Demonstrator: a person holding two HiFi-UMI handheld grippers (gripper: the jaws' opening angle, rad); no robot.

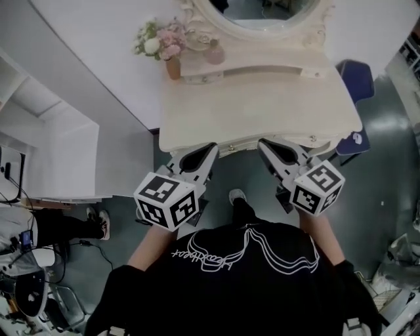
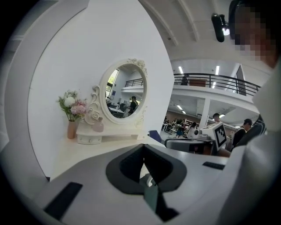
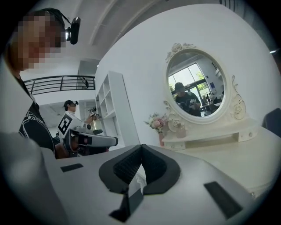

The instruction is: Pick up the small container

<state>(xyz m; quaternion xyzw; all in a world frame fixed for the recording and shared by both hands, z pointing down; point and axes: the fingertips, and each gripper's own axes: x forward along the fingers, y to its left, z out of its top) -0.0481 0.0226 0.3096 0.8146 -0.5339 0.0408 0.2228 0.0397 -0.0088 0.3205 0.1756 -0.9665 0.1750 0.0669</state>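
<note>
The small container is a pink bottle (image 1: 214, 52) (image 2: 98, 125) (image 3: 180, 131) on the raised shelf of a cream dressing table (image 1: 262, 98), just under the oval mirror. My left gripper (image 1: 209, 149) (image 2: 143, 145) and right gripper (image 1: 264, 146) (image 3: 141, 146) hover side by side at the table's near edge, far short of the bottle. Both point toward the mirror. On each, the jaws meet at the tips with nothing between them.
A vase of pink and white flowers (image 1: 172, 67) (image 2: 71, 128) stands left of the bottle. The ornate mirror (image 1: 262, 13) rises behind the shelf. A white shelving unit (image 1: 59, 151) is at the left, a blue chair (image 1: 354, 79) at the right, and another person's feet (image 1: 98, 223) by the shelving.
</note>
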